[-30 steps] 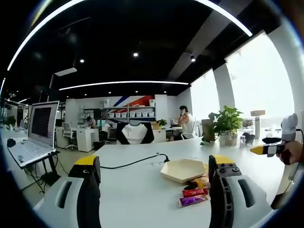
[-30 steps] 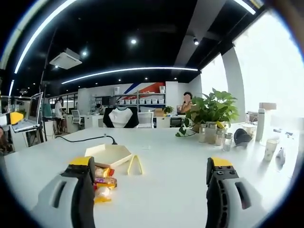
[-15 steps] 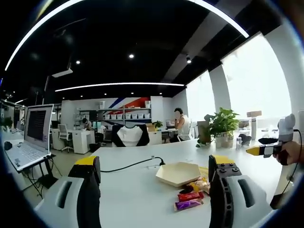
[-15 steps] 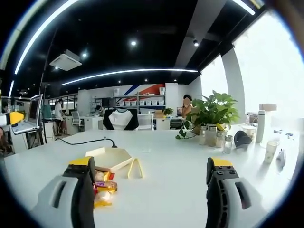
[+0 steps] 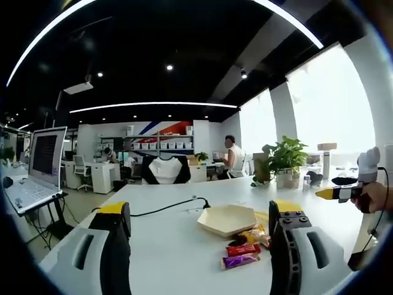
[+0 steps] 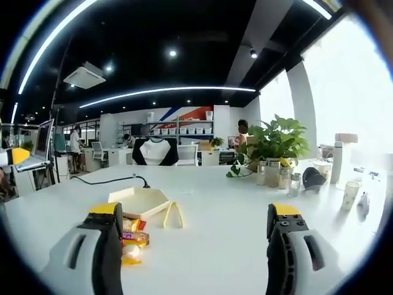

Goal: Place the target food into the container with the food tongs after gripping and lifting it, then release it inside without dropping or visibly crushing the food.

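Both hand-held grippers wide open, empty: left (image 5: 199,246), right (image 6: 193,246). Tongs (image 6: 173,215) beside tray (image 6: 139,201); bare table (image 6: 233,209) rightward.

One hexagonal tray (image 5: 226,219), one pair of tongs (image 6: 173,216), and a few snack packets (image 5: 242,249) too overlapped to count.

Left gripper (image 5: 199,246): two grey moulded fingers (image 5: 104,258) with black inner faces, yellow caps at the tips, and small screws on the right finger's top. Right gripper (image 6: 193,246): same build, grey fingers (image 6: 98,255), black inner faces, yellow caps.
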Motion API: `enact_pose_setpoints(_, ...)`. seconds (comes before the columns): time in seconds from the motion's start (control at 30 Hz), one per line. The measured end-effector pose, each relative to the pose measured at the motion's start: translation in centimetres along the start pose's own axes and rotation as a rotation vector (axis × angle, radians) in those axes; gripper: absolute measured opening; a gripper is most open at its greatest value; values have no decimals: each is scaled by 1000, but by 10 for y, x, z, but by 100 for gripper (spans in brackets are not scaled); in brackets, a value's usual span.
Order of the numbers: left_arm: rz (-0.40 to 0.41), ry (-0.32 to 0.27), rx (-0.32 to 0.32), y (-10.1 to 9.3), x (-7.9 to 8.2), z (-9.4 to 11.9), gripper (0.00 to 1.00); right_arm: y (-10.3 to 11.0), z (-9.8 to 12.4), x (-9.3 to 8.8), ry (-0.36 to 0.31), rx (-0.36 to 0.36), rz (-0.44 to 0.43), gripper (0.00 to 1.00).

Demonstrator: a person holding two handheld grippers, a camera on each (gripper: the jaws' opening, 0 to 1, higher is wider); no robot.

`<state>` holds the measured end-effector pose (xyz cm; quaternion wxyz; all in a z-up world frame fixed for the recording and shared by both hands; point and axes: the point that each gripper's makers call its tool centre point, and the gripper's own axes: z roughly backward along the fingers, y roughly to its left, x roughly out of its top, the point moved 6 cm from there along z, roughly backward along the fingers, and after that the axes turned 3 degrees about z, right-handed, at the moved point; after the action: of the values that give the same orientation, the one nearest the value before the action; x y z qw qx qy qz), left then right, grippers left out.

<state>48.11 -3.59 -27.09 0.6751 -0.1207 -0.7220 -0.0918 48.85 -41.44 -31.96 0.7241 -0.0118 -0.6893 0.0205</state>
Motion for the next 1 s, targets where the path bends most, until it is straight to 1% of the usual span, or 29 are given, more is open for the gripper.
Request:
enact_pose_setpoints(0.1,2,-2,0,-2,1,-1,100,2,2,0,4,6,16,99)
enact_pose_setpoints(0.13,-5,0,13,-2,1,-1,100,4,3,3,-28,18,2,99)
enact_pose_setpoints(0.23,4,-1,-8,-5,0,-3,100,4,4,2,-13,20,-7,99)
enact_pose_setpoints(0.3,10,3,-18,-8,-1,-5,100,5,5,0,-25,27,-7,99)
enact_pose_setpoints(0.33,5,5,-23,-11,-1,-6,100,5,4,-1,-18,29,-15,99)
enact_pose_setpoints(0.4,-3,7,-38,-15,-1,-9,100,5,6,-1,-23,28,-25,99)
enact_pose_setpoints(0.47,-10,13,-65,-22,0,-14,99,4,6,-2,-20,24,-23,99)
enact_pose_setpoints(0.53,-5,18,-95,-28,2,-18,97,3,7,-3,-20,25,-23,99)
enact_pose_setpoints(0.6,-5,3,-116,-34,5,-22,95,3,8,-3,-21,26,-27,99)
enact_pose_setpoints(0.7,-12,-2,-137,-40,7,-28,95,3,9,-2,-20,28,-21,99)
enact_pose_setpoints(0.83,-17,12,-181,-52,8,-38,94,4,12,-1,-17,39,-12,99)
enact_pose_setpoints(0.9,-15,32,-194,-57,6,-43,93,4,15,0,-20,36,-19,99)
enact_pose_setpoints(1.0,16,43,-224,-64,2,-52,91,5,15,0,-24,37,-33,99)
